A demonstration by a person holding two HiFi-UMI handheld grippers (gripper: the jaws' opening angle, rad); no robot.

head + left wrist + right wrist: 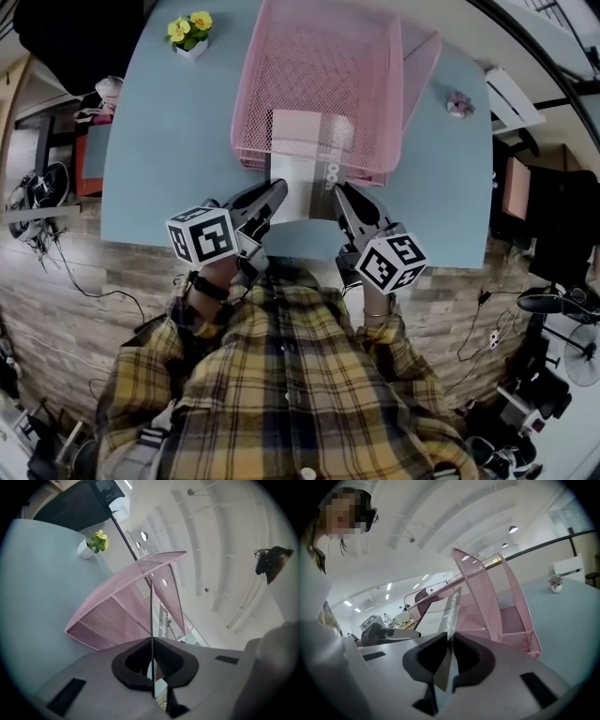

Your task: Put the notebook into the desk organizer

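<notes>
A pink mesh desk organizer (323, 84) stands on the light blue table (159, 150). The notebook (302, 159), white with a pink top, leans with its far end in the organizer's front slot. My left gripper (273, 195) is shut on its near left edge and my right gripper (343, 197) on its near right edge. In the left gripper view the notebook (152, 616) shows edge-on, pinched by the left gripper (153, 657), with the organizer (117, 613) behind. The right gripper (450, 654) pinches the notebook (449, 613) beside the organizer (506, 616).
A small pot of yellow flowers (190, 34) stands at the table's far left, and a small pink ornament (459, 104) at the far right. The table's near edge (141, 241) is at my body. Cables and gear lie on the floor on both sides.
</notes>
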